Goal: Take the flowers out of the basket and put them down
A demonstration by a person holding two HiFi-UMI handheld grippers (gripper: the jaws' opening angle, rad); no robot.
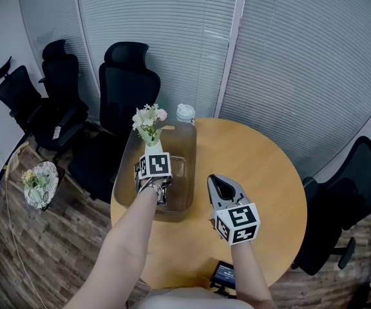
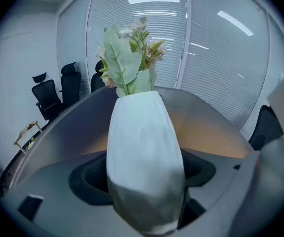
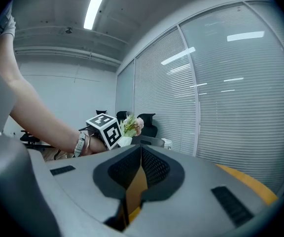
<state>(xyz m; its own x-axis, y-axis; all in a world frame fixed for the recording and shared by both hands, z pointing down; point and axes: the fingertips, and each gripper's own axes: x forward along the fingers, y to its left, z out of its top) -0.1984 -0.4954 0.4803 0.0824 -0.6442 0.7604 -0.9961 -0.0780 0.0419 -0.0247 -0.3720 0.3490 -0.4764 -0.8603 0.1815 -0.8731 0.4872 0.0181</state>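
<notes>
Gripping the white oval vase (image 2: 144,157) of pale pink-green flowers (image 2: 129,58), the left gripper (image 1: 153,159) pinches it w/ wide-set jaws over the translucent grey rectangular basket (image 1: 189,192). It should lift straight, keep the vase upright, clear the rim, then lower onto the round wooden table (image 1: 263,172). Right gripper (image 1: 219,185) has its fingers pressed together, empty, beside the basket. Nothing else seen in the basket, but the white-capped clear bottle (image 1: 185,112) at its far end may be inside or behind it.

Cool ceiling light (image 3: 96,4) is lighting evenly; strips glaring on glass (image 3: 230,83) upper right; fisheye corners going black; near vase (image 2: 144,162) blurring.
</notes>
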